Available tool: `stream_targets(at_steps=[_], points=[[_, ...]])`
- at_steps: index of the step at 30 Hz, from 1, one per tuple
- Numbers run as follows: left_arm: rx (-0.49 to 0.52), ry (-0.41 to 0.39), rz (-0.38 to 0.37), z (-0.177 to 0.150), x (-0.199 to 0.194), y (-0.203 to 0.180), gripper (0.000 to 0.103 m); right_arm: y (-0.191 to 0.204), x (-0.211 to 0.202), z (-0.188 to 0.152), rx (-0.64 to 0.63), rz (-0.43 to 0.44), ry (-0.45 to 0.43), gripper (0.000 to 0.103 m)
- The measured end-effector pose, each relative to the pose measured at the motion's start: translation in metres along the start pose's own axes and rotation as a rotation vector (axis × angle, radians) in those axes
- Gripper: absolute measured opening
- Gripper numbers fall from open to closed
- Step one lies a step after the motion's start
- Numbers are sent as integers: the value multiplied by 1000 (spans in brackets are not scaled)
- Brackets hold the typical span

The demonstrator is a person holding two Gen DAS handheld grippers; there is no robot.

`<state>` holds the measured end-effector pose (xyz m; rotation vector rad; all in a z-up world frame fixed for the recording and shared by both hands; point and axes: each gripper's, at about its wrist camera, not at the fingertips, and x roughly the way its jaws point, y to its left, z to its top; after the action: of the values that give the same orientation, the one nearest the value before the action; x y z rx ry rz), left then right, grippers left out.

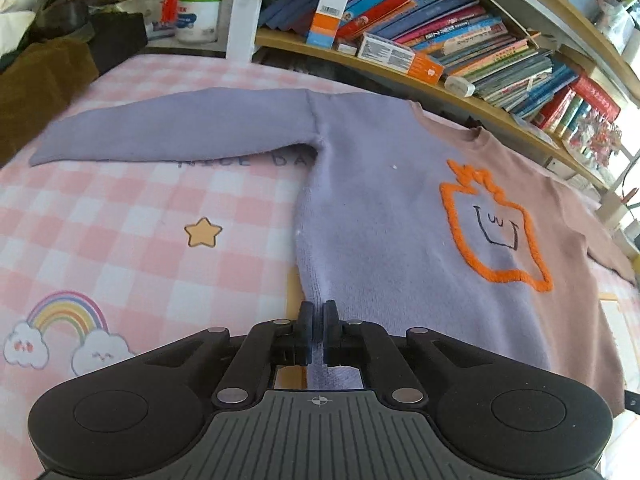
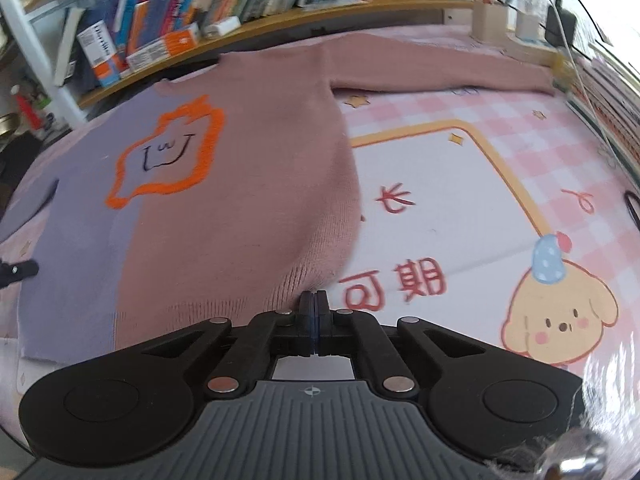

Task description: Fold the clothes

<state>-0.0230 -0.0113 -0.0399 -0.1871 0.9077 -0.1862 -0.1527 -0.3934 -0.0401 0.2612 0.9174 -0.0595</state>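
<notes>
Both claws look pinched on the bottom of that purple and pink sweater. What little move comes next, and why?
Probably lift both bottom corners and carry the hem toward the collar. The left gripper and right gripper look closed at the sweater hem, and the sweater lies flat, sleeves spread.

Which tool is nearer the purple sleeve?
Left. The left tool sits at the sweater's purple hem corner, below the purple sleeve. The right tool is at the pink hem corner, opposite side.
</notes>
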Motion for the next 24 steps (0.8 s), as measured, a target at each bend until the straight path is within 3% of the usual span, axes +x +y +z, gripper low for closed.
stream_targets(at_steps=[13, 19, 21, 23, 24], points=[[22, 8, -13, -4, -6, -1, 4, -27, -2, -5, 92, -87, -30, 0], [16, 11, -25, -5, -10, 1, 8, -29, -10, 1, 151, -50, -45, 1], [8, 10, -33, -6, -13, 3, 10, -28, -9, 4, 168, -35, -46, 6], [7, 11, -36, -9, -15, 3, 11, -23, -5, 6, 155, -36, -32, 26], [10, 12, -35, -11, -15, 2, 12, -19, -1, 7, 140, -45, -22, 29]])
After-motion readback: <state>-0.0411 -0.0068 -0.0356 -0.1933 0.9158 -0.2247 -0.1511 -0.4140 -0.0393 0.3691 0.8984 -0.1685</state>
